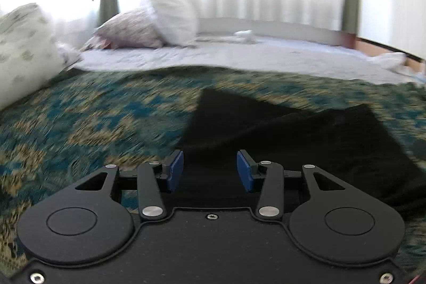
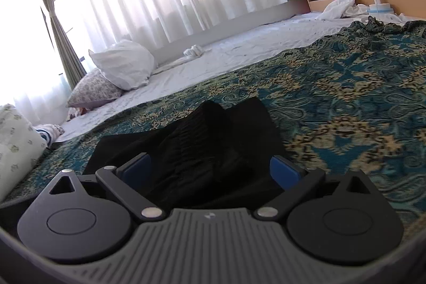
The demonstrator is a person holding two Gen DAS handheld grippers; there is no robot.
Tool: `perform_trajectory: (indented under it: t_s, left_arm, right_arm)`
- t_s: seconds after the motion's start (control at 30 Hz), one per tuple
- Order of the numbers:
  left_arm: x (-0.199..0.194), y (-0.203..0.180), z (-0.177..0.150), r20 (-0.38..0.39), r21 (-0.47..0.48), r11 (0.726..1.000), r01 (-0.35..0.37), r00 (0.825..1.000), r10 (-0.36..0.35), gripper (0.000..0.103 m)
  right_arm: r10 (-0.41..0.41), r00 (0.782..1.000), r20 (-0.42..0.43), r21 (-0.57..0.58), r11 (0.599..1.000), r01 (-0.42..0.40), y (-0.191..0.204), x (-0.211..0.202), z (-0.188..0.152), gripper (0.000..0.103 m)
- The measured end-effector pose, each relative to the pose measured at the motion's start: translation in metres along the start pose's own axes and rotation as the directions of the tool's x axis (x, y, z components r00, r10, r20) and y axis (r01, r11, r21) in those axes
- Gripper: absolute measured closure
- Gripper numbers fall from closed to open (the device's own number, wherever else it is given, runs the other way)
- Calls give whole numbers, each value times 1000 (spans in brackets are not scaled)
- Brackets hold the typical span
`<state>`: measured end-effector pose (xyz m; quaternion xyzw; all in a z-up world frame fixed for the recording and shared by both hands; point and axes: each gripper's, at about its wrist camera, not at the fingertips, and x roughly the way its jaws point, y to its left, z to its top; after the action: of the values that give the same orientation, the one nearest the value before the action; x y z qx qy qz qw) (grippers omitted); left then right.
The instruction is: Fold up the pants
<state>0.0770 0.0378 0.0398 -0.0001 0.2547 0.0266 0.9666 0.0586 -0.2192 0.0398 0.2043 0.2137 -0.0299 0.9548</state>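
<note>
Pants [image 1: 279, 140] lie rumpled on the patterned bedspread [image 1: 93, 119], a soft flat base for folding. Left gripper [image 1: 210, 171] hangs spread over the dark cloth, gripping nothing. Right gripper [image 2: 210, 172] is spread wide around a raised bunch of pants [image 2: 202, 140], apparently ready to pinch.

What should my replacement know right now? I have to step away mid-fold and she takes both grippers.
Left gripper: open, holding nothing, low over the near part of the black pants.
Right gripper: wide open, bunched black pants between its pads; no grip.
Pants lie rumpled on the teal patterned bedspread, partly doubled over; edges are not lined up.
Done: no tidy fold visible.
Left: flatten, fold, square up.
</note>
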Motion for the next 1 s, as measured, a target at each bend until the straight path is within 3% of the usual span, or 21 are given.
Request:
perform_trajectory:
  t_s: [0.13, 0.23, 0.33, 0.5, 0.6, 0.67, 0.73, 0.87, 1.0]
  left_arm:
    - [17, 10, -21, -40, -33, 999, -13, 999, 12, 61]
    - [17, 13, -23, -38, -37, 999, -8, 999, 7, 61]
    - [21, 17, -24, -34, -52, 999, 5, 999, -6, 61]
    - [15, 14, -23, -27, -56, 998, 8, 1000, -10, 61]
    - [-9, 13, -14, 24, -90, 995, 49, 999, -47, 62]
    - [-24, 10, -9, 82, -91, 989, 118, 991, -110, 60]
    - [-28, 2, -7, 92, -57, 989, 134, 987, -128, 59]
    - [-12, -13, -18, 8, 9, 994, 112, 994, -112, 60]
    - [-2, -18, -27, -43, 39, 995, 95, 995, -94, 60]
  right_arm:
    - [-60, 996, -61, -26, 998, 58, 14, 29, -3, 9]
    - [-85, 986, -143, 11, 996, 88, 16, 52, -7, 22]
    - [-90, 987, -134, 18, 996, 93, 19, 61, -6, 29]
    - [-81, 989, -122, 34, 996, 85, 18, 66, 4, 76]
    - [-53, 998, -35, -13, 999, 52, 19, 46, 20, 77]
    - [-110, 992, 58, -116, 986, 116, 25, 29, 23, 77]
    - [-175, 979, 106, -174, 966, 192, 23, 21, 16, 77]
    - [-285, 959, 5, -156, 947, 282, -6, 35, -5, 75]
    - [-260, 965, -28, -88, 962, 257, -19, 34, -2, 70]
